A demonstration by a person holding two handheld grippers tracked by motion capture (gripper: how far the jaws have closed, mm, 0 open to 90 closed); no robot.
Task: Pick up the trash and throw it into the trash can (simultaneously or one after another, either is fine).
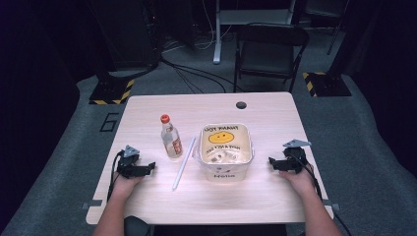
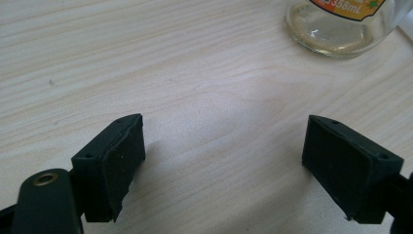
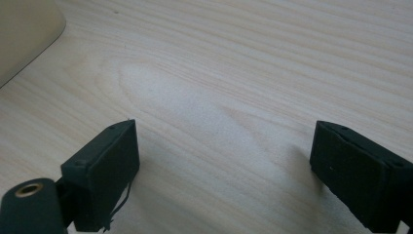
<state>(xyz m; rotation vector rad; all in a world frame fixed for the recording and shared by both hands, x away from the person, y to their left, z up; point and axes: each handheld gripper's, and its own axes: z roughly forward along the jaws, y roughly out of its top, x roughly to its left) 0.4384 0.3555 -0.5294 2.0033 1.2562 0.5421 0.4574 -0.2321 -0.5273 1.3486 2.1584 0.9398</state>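
Two hand-held grippers at rest on a pale wooden table (image 1: 147,201). Left gripper (image 1: 147,167) low at the near left, jaws spread wide with nothing between them, pointing right toward a clear glass bottle (image 1: 170,137). Bottle upright with a red cap, left of centre, well in from every edge; bare wood between it and the jaws in the left gripper view, bottle base (image 2: 336,29) at the far right there. White straw (image 1: 183,163) flat on the wood just right of the bottle, running from near to far, close beside the left wall of a clear plastic tub (image 1: 248,147). Tub at table centre, yellow smiling-face print on its far wall, pale pieces inside too small to tell. Right gripper (image 1: 271,162) at the near right, just beside the tub's right wall, jaws likewise wide apart and empty, pointing left; tub corner (image 3: 24,34) at the far left of the right gripper view, open wood ahead. Broad clear strip along the near edge between the two forearms; far half of the table bare save a dark round grommet (image 1: 241,104) near the far edge. Folding chair (image 1: 268,49) beyond the table on grey floor.
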